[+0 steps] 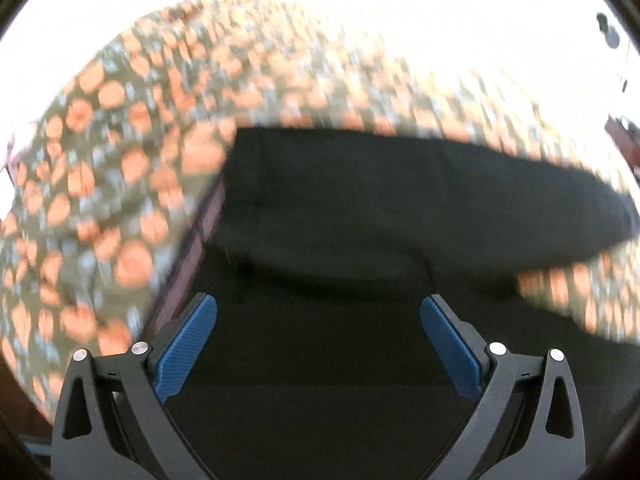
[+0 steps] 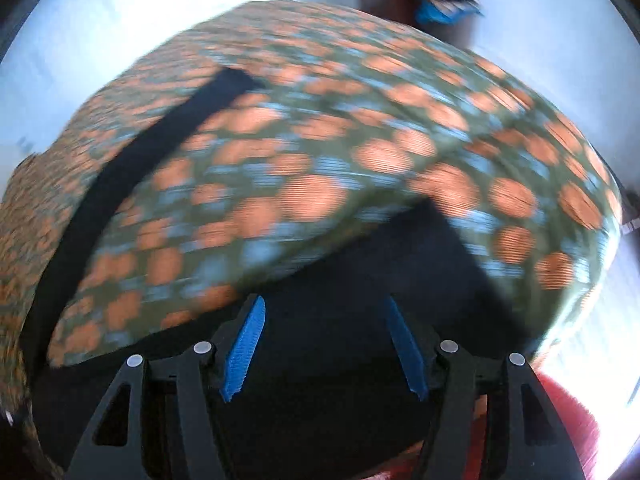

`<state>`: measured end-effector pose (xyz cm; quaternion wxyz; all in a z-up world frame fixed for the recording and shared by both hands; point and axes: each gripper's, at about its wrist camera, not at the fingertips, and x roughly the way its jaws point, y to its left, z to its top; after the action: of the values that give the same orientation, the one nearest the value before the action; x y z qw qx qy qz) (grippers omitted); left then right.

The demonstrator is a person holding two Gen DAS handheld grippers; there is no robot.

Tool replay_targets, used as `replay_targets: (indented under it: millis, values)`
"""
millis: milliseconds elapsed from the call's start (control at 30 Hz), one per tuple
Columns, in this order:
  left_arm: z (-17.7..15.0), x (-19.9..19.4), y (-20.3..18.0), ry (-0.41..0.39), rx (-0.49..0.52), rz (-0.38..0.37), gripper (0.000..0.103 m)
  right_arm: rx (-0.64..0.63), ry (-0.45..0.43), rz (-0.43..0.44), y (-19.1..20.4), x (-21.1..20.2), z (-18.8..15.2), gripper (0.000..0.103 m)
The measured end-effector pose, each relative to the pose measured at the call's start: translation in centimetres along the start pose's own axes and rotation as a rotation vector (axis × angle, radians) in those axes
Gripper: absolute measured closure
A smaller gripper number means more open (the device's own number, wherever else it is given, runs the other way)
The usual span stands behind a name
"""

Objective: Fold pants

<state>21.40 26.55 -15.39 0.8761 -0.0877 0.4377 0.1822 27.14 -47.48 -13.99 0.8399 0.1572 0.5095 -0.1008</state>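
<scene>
The black pants (image 1: pixel 380 200) lie on a cloth patterned with orange circles (image 1: pixel 120 160); one broad black part runs off to the right. My left gripper (image 1: pixel 318 298) hangs over the black fabric, open, with nothing pressed between its blue pads (image 1: pixel 188 344). In the right wrist view a black mass of the pants (image 2: pixel 400 248) lies under my right gripper (image 2: pixel 325 298). Its blue pads (image 2: pixel 244 344) stand apart with dark fabric showing between them, and I see no pinch. A long narrow black strip of the pants (image 2: pixel 132 168) runs up the left side. Both views are motion-blurred.
The patterned cloth (image 2: pixel 340 140) covers the whole work surface. A dark reddish strip (image 1: pixel 204 232) shows beside the pants' left edge. Something red (image 2: pixel 560 420) is at the lower right. Dark furniture with a blue item (image 2: pixel 440 8) stands beyond the far edge.
</scene>
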Motion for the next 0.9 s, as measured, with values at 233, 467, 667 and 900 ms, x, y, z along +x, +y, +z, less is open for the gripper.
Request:
replay_targets:
  millis: [233,467,667,900]
  values:
    - [4.6,8.2,2.5,0.021,-0.066,-0.053,0.001,-0.3,0.005,0.174,15.8,-0.5,-3.0,0.036]
    - [2.8,11.6,2.2,0.068,-0.015,0.017,0.0,-0.48,0.035,0.28,26.2,-0.6,-8.0,0.036]
    - [2.8,11.4,2.3,0.063,-0.016,0.016,0.0,-0.6,0.033,0.287,30.6,-0.7,-11.2,0.036]
    - [2.8,11.3,2.1,0.063,-0.017,0.015,0.0,-0.646,0.046,0.253,33.9,-0.6,-13.1,0.036]
